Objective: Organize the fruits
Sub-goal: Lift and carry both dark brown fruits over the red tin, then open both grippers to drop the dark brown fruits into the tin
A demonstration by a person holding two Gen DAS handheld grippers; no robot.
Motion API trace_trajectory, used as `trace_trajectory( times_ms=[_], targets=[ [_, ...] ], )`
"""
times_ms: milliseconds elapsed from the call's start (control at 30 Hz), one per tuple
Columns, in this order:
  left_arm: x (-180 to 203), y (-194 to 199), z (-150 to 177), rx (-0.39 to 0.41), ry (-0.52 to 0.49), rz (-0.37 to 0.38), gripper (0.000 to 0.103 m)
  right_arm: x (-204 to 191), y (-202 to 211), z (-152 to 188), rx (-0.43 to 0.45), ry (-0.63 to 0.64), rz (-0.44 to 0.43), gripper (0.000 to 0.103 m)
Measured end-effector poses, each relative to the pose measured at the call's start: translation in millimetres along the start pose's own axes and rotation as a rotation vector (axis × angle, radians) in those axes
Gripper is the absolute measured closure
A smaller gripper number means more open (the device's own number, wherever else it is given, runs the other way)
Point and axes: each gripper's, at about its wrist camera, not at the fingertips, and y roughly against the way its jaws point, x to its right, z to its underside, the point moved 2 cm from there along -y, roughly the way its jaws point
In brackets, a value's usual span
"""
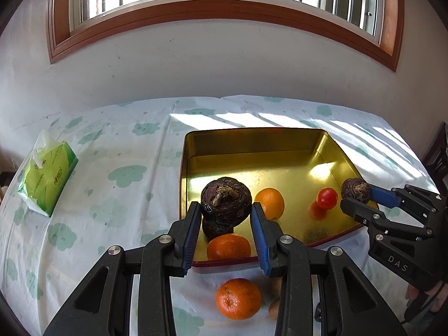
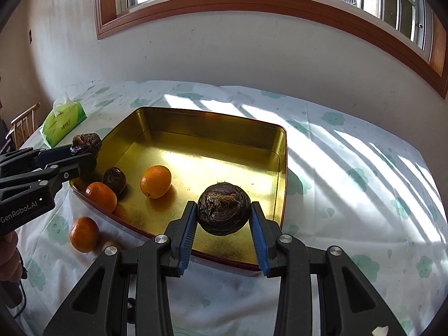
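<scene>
Left-held fruit: a dark, wrinkled round fruit (image 1: pixel 226 201), clamped between the blue pads of the left gripper (image 1: pixel 226 210), hangs above the near left corner of the gold tin (image 1: pixel 252 140).
Right-held fruit: a second dark wrinkled fruit (image 2: pixel 223 208), pinched by the right gripper (image 2: pixel 223 218), hangs over the tin's near right part, close to the front rim.
Left gripper: closed on its fruit, pads pressing both sides.
Right gripper: closed on its fruit in the same way.
Inside the tin: a third dark fruit (image 2: pixel 114 179) lies on the floor near the left wall; an orange (image 2: pixel 101 196) sits in the near left corner just beside it; another orange (image 2: pixel 155 181) lies toward the tin's middle; a small red fruit (image 1: pixel 326 198) sits near the right wall.
Outside the tin: one orange (image 1: pixel 238 298) rests on the cloth just in front of the near rim.
Tin: shallow, square with rounded corners, gold inside, red edge.
Cloth: white with pale green prints (image 1: pixel 112 168), spread under the tin, sun stripes falling behind it and to its right.
Tissue pack: green (image 1: pixel 46 179), well to the left of the tin.
Window: wood-framed (image 1: pixel 224 8), in the wall beyond the tin.
</scene>
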Motion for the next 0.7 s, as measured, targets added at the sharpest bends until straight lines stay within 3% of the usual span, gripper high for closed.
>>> trace_trajectory(
  times_ms=[700],
  targets=[
    [10, -25, 14, -0.055, -0.01, -0.05, 0.066, -2, -20, 1, -0.035, -0.006, 0.001, 0.068]
  ],
)
